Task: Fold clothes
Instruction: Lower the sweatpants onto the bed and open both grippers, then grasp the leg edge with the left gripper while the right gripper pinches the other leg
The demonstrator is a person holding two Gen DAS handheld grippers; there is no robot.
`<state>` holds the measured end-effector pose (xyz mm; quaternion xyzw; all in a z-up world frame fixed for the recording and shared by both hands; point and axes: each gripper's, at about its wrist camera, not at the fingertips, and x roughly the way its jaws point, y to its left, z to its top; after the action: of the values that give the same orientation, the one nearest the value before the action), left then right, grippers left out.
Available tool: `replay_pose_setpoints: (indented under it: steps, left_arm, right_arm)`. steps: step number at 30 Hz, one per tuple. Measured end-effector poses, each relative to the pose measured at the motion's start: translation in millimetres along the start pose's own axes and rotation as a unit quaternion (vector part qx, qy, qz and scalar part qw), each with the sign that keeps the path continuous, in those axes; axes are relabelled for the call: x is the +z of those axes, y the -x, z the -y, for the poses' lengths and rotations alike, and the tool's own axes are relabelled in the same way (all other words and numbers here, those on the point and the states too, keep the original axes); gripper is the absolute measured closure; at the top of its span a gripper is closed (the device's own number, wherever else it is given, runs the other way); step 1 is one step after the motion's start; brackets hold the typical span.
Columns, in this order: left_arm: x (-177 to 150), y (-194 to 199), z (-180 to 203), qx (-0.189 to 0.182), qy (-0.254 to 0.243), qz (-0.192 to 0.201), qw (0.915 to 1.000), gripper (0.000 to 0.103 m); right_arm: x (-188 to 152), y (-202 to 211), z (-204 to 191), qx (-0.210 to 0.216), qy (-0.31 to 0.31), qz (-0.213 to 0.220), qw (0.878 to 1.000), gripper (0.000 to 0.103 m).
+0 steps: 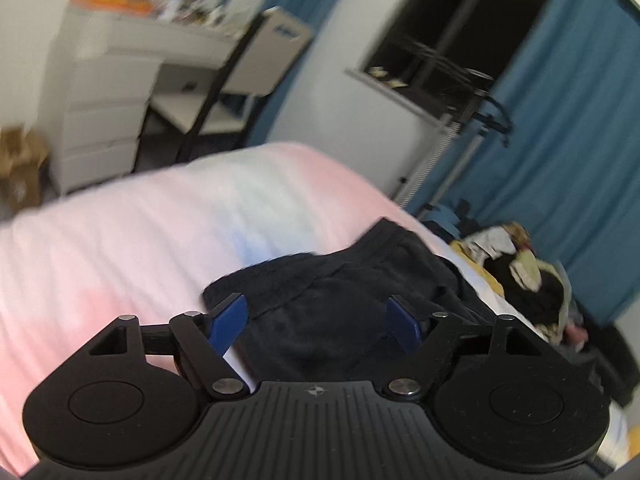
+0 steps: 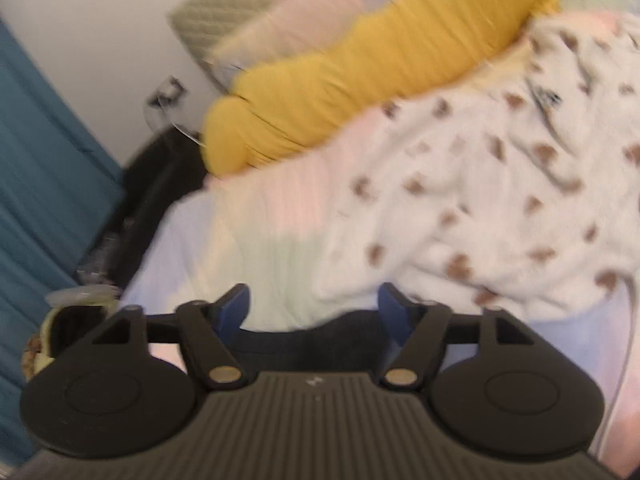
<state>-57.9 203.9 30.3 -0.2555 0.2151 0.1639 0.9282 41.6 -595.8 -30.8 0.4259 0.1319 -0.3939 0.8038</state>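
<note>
A black garment (image 1: 340, 292) lies crumpled on the pink and pale striped bed cover (image 1: 140, 232). My left gripper (image 1: 316, 316) is open just above it, blue fingers (image 1: 230, 318) spread to either side of the cloth. In the right wrist view my right gripper (image 2: 314, 308) is open too, with a dark piece of the garment (image 2: 320, 340) lying low between its fingers. Whether the fingers touch the cloth I cannot tell.
A pile of mixed clothes (image 1: 520, 268) lies at the bed's right edge. A white drawer unit and desk (image 1: 108, 112) and blue curtains (image 1: 560, 160) stand beyond the bed. A yellow bolster (image 2: 360, 64) and a white blanket with brown spots (image 2: 480, 184) lie ahead of the right gripper.
</note>
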Motion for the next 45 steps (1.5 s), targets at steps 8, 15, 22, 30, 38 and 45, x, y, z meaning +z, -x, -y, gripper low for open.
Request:
replay_pose_setpoints:
  steps: [8,15,22,30,38,45]
  left_arm:
    - [7.6,-68.3,137.1,-0.058,-0.139,-0.046,0.9876,0.020]
    - [-28.0,-170.7,287.8,-0.122,-0.273,-0.075,0.9513,0.020]
    - [-68.1,-286.0,380.1,-0.125,-0.326,-0.156,0.9238,0.020]
    - [-99.0,-347.8,424.6,-0.158,-0.309,-0.243,0.9061,0.063]
    - [-119.7,-237.1,430.4,-0.218,-0.323,-0.112,0.9142,0.098]
    - [-174.3,-160.0,386.2,-0.265,-0.299,-0.142,0.9057,0.099]
  right_arm:
    - [-41.7,-8.9,-65.7,0.148,0.125,-0.098,0.976,0.026]
    - [-66.1,-26.3,-86.5,0.227,0.118,-0.186,0.949,0.024]
    - [-87.2,-61.9,-87.4,0.217,0.114,-0.214,0.946,0.023]
    - [-117.7,-106.8,-94.9,0.213,0.125,-0.242,0.938,0.023]
    - [-107.4,-109.4,-92.8,0.223,0.115,-0.232,0.940,0.023]
    - [-88.4,-90.8,-91.2,0.237,0.105,-0.214,0.942,0.023]
